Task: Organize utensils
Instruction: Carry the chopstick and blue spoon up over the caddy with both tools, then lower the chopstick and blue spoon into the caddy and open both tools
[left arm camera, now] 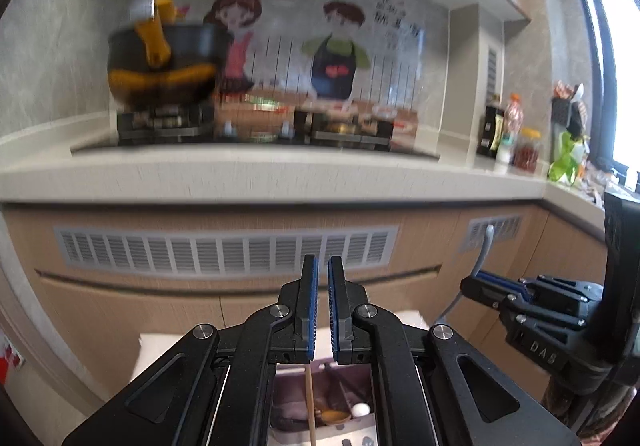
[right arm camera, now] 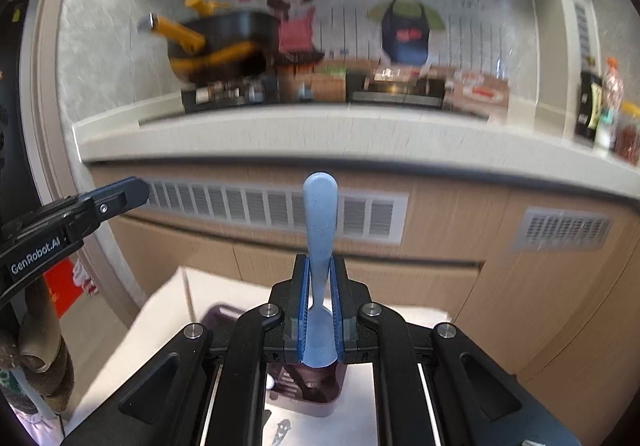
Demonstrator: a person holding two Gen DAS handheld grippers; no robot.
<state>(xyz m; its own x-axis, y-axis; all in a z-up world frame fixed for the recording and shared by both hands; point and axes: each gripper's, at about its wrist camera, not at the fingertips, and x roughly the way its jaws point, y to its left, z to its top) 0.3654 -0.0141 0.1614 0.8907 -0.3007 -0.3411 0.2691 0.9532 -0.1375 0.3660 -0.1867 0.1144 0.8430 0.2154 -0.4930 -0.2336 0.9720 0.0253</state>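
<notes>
1. Your left gripper (left arm camera: 323,302) has its jaws drawn nearly together with nothing between them. Through the gap in its frame, low in the left wrist view, you see the purple utensil tray (left arm camera: 288,398) lying below and behind the jaws, on a white table (left arm camera: 154,350). A wooden chopstick (left arm camera: 310,402) lies lengthwise in the tray, and a brown spoon (left arm camera: 330,415) rests beside a small white ball (left arm camera: 361,410).

2. Your right gripper (right arm camera: 320,302) holds a blue spoon (right arm camera: 320,214), jaws narrow and pressed on its neck. The spoon's long axis runs straight along the jaws: the rounded handle end points forward and up, away from you, and the bowl end sits back toward the gripper body.

3. The tray (right arm camera: 320,402) lies directly beneath that bowl end in the right wrist view. Judging from this, your right hand is the one placed to set the spoon down, and it would need to tip and lower toward the tray.

4. Readable writing: "GenRobot.AI" on the left gripper's side (right arm camera: 35,258) as seen from the right wrist; "DAS" on the right gripper's body (left arm camera: 543,352) as seen from the left wrist.

5. The wall decal (right arm camera: 352,18) above the stove shows two cartoon cooks with characters too blurred to read.
</notes>
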